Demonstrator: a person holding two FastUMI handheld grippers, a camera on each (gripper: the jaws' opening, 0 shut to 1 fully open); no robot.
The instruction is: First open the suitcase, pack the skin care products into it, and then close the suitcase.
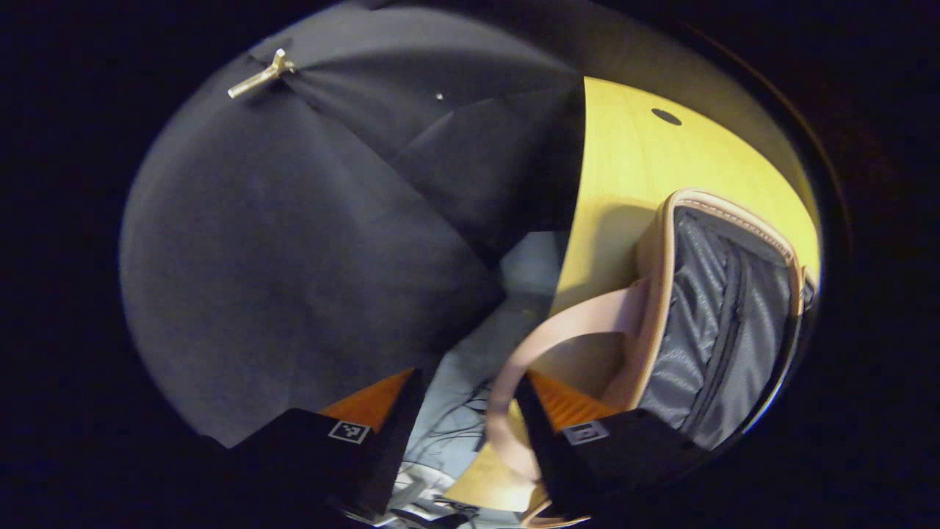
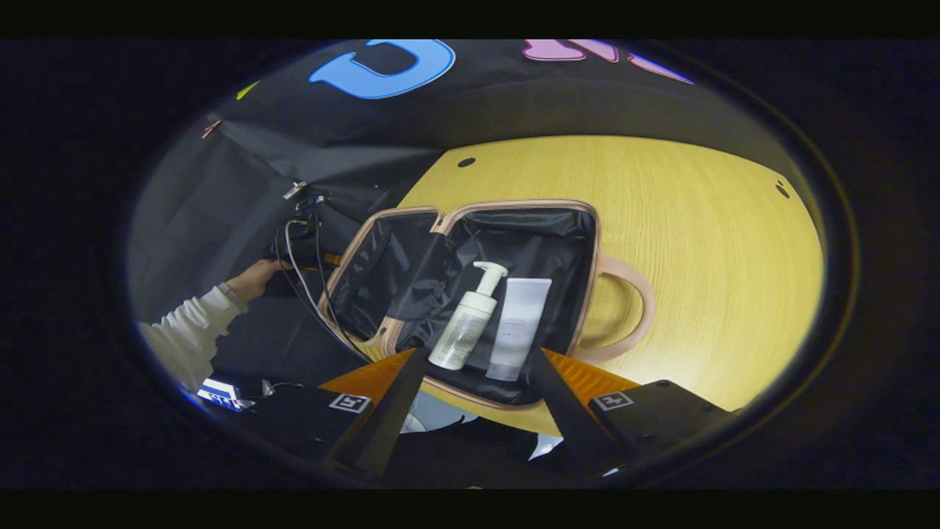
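Right, status at this frame: the suitcase [image 2: 470,294] lay open on the table [image 2: 698,242], centre of the right gripper view, lid half [image 2: 382,272] tipped up toward the left of frame. The pump bottle [image 2: 466,319] and the tube [image 2: 520,327] were lying side by side, touching or nearly so, on the dark lining of the base half, so packing looked done and closing was what remained.

Handling, my read: soft-sided case, floppy fabric lining, light. The lid will likely sag rather than swing as a rigid panel, so take it by the stitched rim or the handle [image 1: 543,345], not the lining. The bottles are smooth plastic and may roll when the lid drops.

Your left tool [image 1: 470,433] was spread apart, gripping nothing; the handle loop curved across the gap and past its right finger at lower centre of the left gripper view, with contact unclear. Your right tool [image 2: 477,404] was also released and empty, hanging back off the near table edge, fingers pointed at the case. Your left hand [image 2: 253,279] and sleeve [image 2: 183,330] sat at the left of that view.
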